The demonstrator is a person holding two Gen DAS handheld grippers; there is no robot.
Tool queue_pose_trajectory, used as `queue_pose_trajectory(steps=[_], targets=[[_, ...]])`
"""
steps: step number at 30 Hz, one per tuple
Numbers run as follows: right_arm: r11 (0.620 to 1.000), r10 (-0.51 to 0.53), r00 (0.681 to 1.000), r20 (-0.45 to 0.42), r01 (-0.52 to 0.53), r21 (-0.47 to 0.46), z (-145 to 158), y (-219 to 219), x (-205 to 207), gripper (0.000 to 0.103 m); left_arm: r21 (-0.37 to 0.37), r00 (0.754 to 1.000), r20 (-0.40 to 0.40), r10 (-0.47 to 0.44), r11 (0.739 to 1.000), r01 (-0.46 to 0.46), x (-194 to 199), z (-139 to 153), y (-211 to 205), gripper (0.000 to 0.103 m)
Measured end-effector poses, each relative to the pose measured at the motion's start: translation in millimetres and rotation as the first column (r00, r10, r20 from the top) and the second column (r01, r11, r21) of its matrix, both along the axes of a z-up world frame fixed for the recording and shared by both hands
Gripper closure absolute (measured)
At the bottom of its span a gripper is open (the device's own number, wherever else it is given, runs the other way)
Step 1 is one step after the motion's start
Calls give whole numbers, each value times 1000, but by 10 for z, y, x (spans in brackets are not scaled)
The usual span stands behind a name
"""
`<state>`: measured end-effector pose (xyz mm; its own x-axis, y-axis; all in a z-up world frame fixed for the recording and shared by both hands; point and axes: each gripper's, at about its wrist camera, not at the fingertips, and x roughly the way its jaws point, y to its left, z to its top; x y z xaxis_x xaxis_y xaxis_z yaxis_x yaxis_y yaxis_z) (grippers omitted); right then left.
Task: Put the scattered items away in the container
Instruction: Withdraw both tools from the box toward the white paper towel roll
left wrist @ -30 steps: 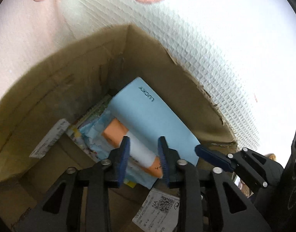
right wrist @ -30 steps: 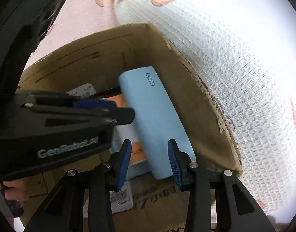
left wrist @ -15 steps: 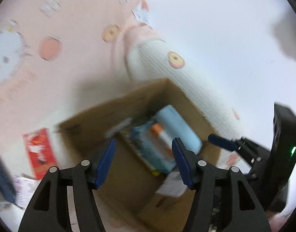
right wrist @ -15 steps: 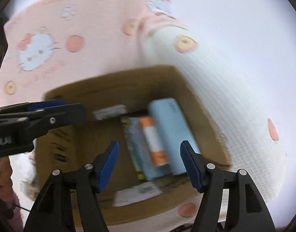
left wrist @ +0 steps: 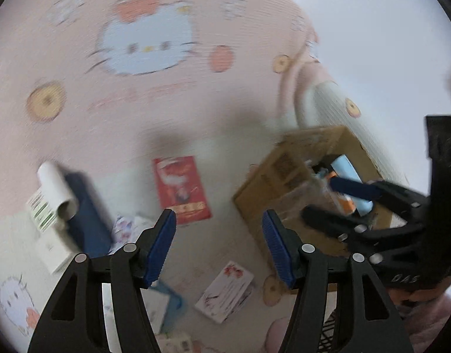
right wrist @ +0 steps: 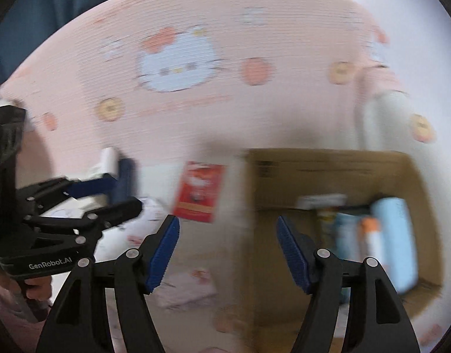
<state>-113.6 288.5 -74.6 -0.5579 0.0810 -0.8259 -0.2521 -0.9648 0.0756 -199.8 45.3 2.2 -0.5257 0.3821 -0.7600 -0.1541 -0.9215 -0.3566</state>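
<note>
Several items lie loose on the pink cartoon-cat blanket [left wrist: 113, 123], so tidying is partly done. Nearest, the left gripper [left wrist: 218, 245] and right gripper [right wrist: 228, 253] gape empty (jaws just opened wide). Beyond: a white card [left wrist: 225, 291], a red packet [left wrist: 181, 189]. Farther right, the cardboard box [right wrist: 284, 182] holds a pale-blue pack [right wrist: 394, 235] and an orange-white tube [right wrist: 372, 235].

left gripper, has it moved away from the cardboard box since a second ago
Yes. The left gripper has backed out of the cardboard box, which now lies to its right; its fingers are open and empty.
</note>
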Motion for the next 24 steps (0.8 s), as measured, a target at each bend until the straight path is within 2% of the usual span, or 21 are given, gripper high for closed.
queue_pose_trajectory(steps=[4,10,12,16,19,20,21,22,23,24], targets=[[994,52,998,33,-48,-101,-285,-251,-384,33,-1,990,27,135,991,-135,42,-154,-539,38],[962,58,998,-24,-63,-266,-644,-453,-878,33,51,961,70,267,961,-270,54,-448,-1129,38],[946,64,996,-56,-79,-314,-725,-508,-1015,33,69,944,87,319,943,-325,7,-558,-1305,38],[921,79,991,-112,-115,-373,-880,-625,-1280,33,175,897,163,411,883,-436,-85,-822,-1680,38],[896,74,988,-135,-125,-427,-1037,-669,-1459,34,187,881,177,439,864,-468,-141,-926,-1788,38],[886,80,987,-136,-133,-444,-1090,-683,-1506,41,186,877,172,448,860,-476,-158,-949,-1801,38],[881,89,987,-132,-140,-453,-1134,-702,-1548,66,188,875,171,453,857,-480,-174,-972,-1807,38],[878,101,987,-122,-146,-455,-1181,-729,-1598,77,197,872,177,457,851,-486,-198,-1011,-1807,38],[879,113,988,-105,-149,-454,-1228,-762,-1647,83,206,868,182,461,846,-492,-213,-1036,-1815,38],[877,124,987,-99,-156,-455,-1276,-791,-1691,83,217,863,192,466,838,-501,-237,-1072,-1825,38]])
